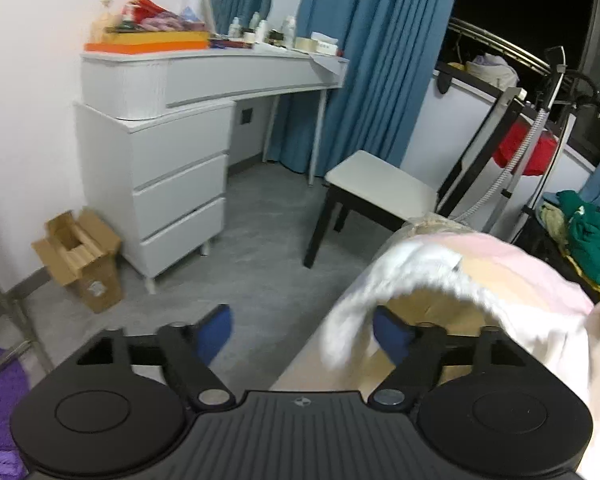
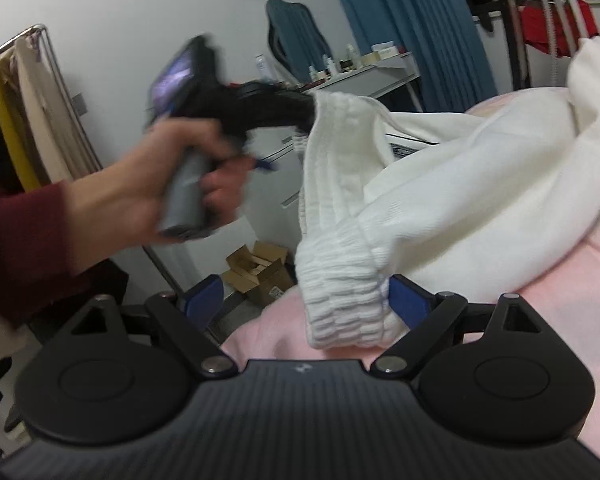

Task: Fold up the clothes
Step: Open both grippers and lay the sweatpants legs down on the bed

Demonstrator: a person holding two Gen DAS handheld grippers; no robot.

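- Left gripper (image 1: 302, 330): jaws spread wide, blue pads apart. A blurred fold of the white garment (image 1: 364, 292) hangs just in front of the right pad; no pinch can be seen.
- Right gripper (image 2: 306, 300): jaws spread wide. The garment's ribbed elastic waistband (image 2: 342, 300) lies between the pads, against the right one and clear of the left.
- The white garment lies bunched on the pink bed cover (image 2: 560, 300), its near end draped over the bed's left edge.
- In the right wrist view, the person's hand (image 2: 160, 176), in a dark red sleeve, holds the left gripper's handle; its blurred front end meets the garment's far edge.
- Open grey floor (image 1: 260, 248) lies left of the bed, bounded by the white dressing table (image 1: 172, 152), stool (image 1: 380, 188) and cardboard box (image 1: 80, 256).
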